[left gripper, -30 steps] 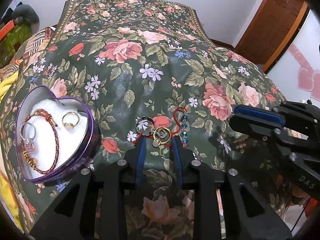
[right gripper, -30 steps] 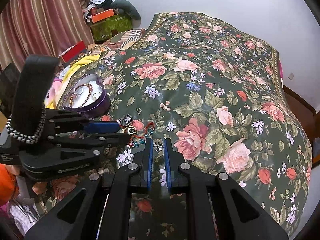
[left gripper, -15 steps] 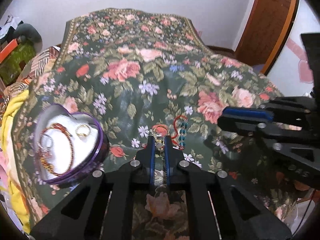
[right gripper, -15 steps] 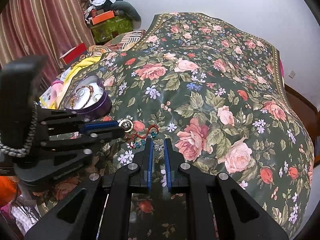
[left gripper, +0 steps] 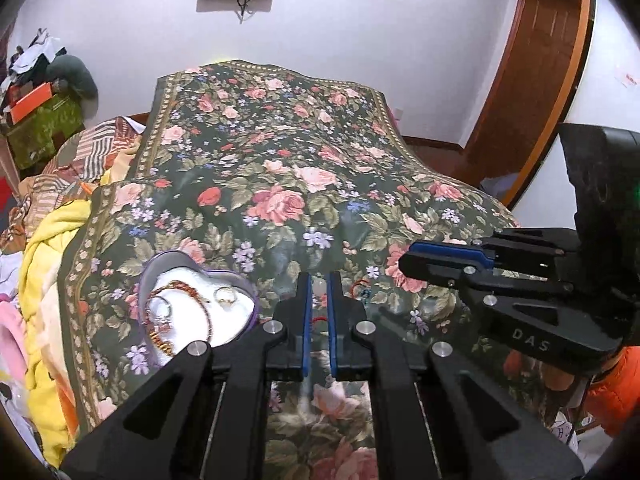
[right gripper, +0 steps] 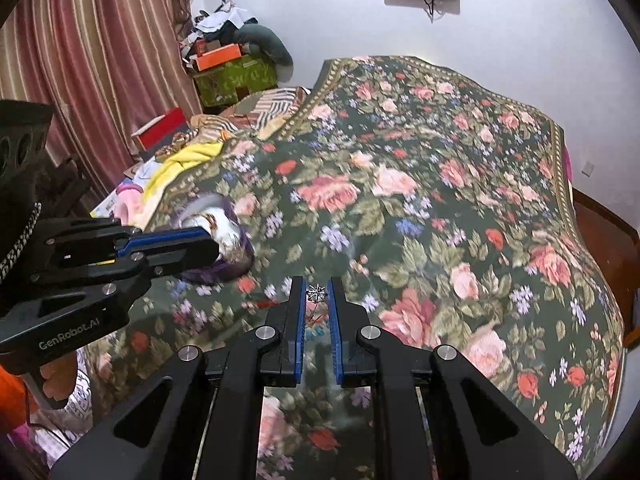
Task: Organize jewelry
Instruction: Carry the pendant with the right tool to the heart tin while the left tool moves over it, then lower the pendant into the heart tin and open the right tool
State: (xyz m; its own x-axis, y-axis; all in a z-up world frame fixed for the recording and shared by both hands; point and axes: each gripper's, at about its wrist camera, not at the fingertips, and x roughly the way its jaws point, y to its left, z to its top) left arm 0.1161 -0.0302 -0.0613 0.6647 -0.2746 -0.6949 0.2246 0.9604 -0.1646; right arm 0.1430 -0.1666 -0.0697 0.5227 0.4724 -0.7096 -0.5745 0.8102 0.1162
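A purple heart-shaped box (left gripper: 248, 292) with a white lining sits on the floral bedspread at my left; it holds a red-and-gold bracelet (left gripper: 184, 286), a gold ring (left gripper: 225, 295) and a silver ring (left gripper: 160, 308). My left gripper (left gripper: 319, 280) is shut on a small pale ring piece (left gripper: 319, 286), lifted just right of the box. A red cord with blue beads (left gripper: 360, 286) lies on the cloth beyond it. My right gripper (right gripper: 318, 286) is shut on a silver snowflake charm (right gripper: 317, 293). The box (right gripper: 236, 252) shows blurred in the right wrist view.
The floral bedspread (left gripper: 304, 184) covers the whole bed. Yellow and striped cloths (left gripper: 52, 232) are piled at the left edge. Boxes and clutter (right gripper: 228, 68) stand by the curtain. A wooden door (left gripper: 536, 80) is at the right.
My left gripper closed on the ring piece among the jewelry and lifted it off the cloth, tilting up. My right gripper rose too, still holding the charm.
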